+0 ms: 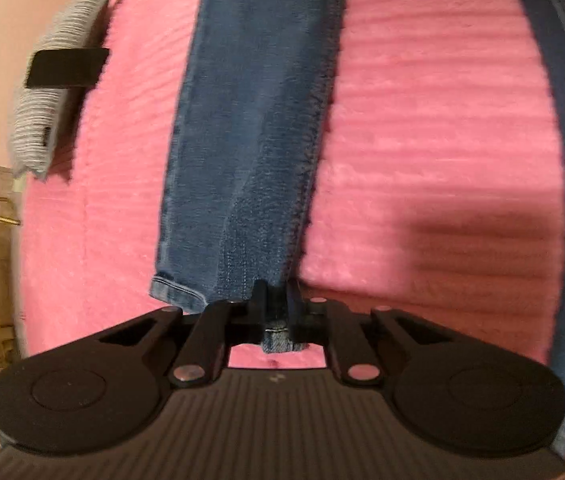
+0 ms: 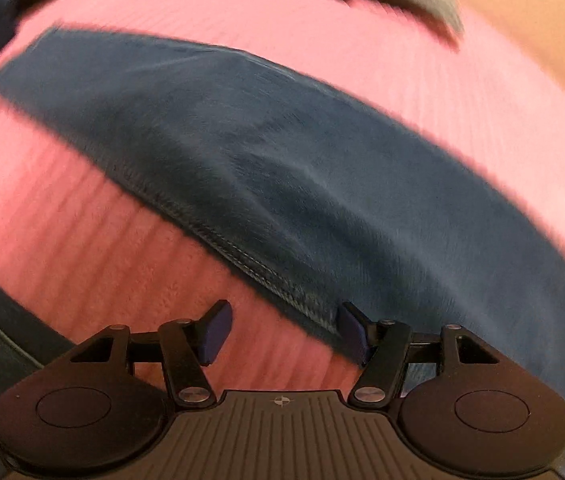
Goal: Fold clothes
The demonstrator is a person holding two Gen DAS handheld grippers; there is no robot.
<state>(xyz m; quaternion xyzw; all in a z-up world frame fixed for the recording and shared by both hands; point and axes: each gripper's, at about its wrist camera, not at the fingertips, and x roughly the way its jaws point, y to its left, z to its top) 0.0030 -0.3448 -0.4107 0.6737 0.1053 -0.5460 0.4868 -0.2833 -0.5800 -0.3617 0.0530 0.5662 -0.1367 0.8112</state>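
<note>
Left and right wrist views over a pink ribbed blanket [image 1: 422, 128] on which a pair of blue jeans [image 1: 250, 128] lies spread, one leg running straight away from my left gripper [image 1: 278, 316]. That gripper is clamped tight on the hem of this leg, a short tab of denim showing between the closed pads. My right gripper [image 2: 282, 332] hangs with its jaws apart and nothing pressed between them, one blue pad [image 2: 214, 332] over bare blanket, the other at the stitched seam edge of the jeans [image 2: 282, 184]. I judge the step in hand to be the first fold: the hem is secured and the second grip is not yet made. The next move calls for closing my right jaws on the seam edge, then carrying both grips together toward the waistband so the leg doubles flat. Both grippers point steeply downward at the cloth. A grey knitted garment [image 1: 46, 104] lies at the blanket's far edge.
</note>
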